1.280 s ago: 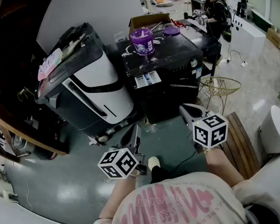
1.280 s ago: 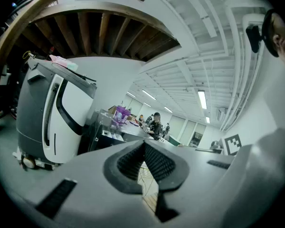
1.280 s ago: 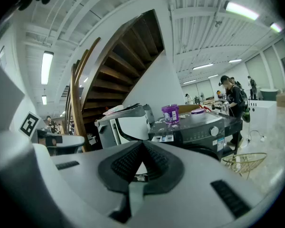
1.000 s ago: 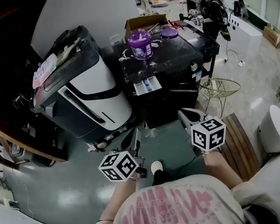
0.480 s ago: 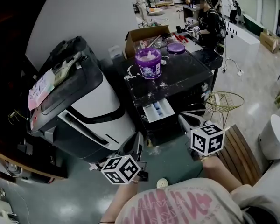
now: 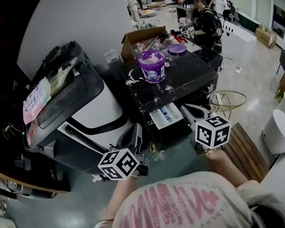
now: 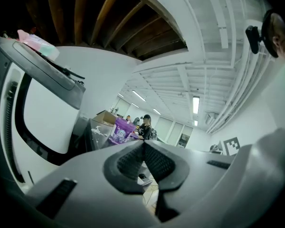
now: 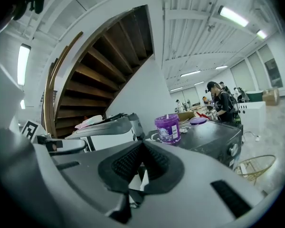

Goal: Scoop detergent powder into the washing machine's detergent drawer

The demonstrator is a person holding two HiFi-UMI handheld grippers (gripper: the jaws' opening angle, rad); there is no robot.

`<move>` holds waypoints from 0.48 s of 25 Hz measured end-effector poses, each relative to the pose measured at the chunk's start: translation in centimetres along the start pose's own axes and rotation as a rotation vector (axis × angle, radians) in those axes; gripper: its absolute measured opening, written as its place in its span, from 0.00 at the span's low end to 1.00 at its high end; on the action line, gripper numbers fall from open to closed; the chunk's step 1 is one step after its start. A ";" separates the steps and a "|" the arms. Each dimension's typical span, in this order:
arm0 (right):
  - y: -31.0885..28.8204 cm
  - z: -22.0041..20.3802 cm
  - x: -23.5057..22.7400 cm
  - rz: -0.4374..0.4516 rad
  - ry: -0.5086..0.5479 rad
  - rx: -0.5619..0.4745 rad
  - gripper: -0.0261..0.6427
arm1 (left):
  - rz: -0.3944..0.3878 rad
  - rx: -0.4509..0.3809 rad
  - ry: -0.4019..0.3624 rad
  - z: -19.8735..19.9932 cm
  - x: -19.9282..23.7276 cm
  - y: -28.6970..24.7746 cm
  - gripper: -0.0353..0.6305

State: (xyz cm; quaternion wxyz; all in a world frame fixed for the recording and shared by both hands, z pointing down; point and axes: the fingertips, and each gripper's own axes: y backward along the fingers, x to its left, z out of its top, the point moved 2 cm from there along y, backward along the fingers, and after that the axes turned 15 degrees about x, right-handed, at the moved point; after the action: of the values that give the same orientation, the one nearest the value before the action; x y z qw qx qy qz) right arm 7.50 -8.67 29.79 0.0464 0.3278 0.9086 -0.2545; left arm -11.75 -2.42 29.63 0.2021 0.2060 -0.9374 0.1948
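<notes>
Purple tub point(image 6: 152, 66): stands open on the black washing machine point(image 6: 192, 77), at the rear left of its top surface. Its lid point(image 6: 177, 49) lies apart behind it, and white powder is spilt around.
Detergent drawer point(image 6: 165, 116): pulled out of the machine's front, below the tub.
Left tool point(image 6: 134, 133): jaws pressed together with nothing between them, low before the machine and well short of the tub.
Right tool point(image 6: 186, 110): likewise closed and empty, just beside the drawer's right end.
Scoop: not clearly visible; it may sit inside the tub.
Step in hand: the approach, I judge; nothing is scooped yet.
Doing it well: spread one tool's jaws before reaching the tub and take the scoop by its handle. Lift it level, then carry it low and straight to the drawer. Steady the tub with the other tool.
</notes>
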 end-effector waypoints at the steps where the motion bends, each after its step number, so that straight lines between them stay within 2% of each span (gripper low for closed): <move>1: -0.3 -0.5 -0.2 -0.009 -0.005 0.014 0.03 | -0.010 0.006 0.002 -0.2 0.3 -0.4 0.06; 4: -1.0 -2.4 -1.0 -0.034 -0.033 0.063 0.03 | -0.029 0.053 0.019 -1.3 0.9 -1.8 0.06; 7: -1.6 -4.5 -2.1 -0.051 -0.097 0.101 0.03 | -0.015 0.095 0.049 -2.7 1.8 -2.7 0.06; 12: -2.8 -5.6 -4.7 -0.085 -0.268 0.072 0.03 | -0.023 0.127 0.091 -3.5 3.3 -4.1 0.06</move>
State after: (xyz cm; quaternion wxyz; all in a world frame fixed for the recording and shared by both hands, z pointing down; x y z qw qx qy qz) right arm 9.88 -10.43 37.07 0.1450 0.2536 0.8976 -0.3300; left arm -11.52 -5.28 35.27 0.2333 0.2202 -0.9105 0.2608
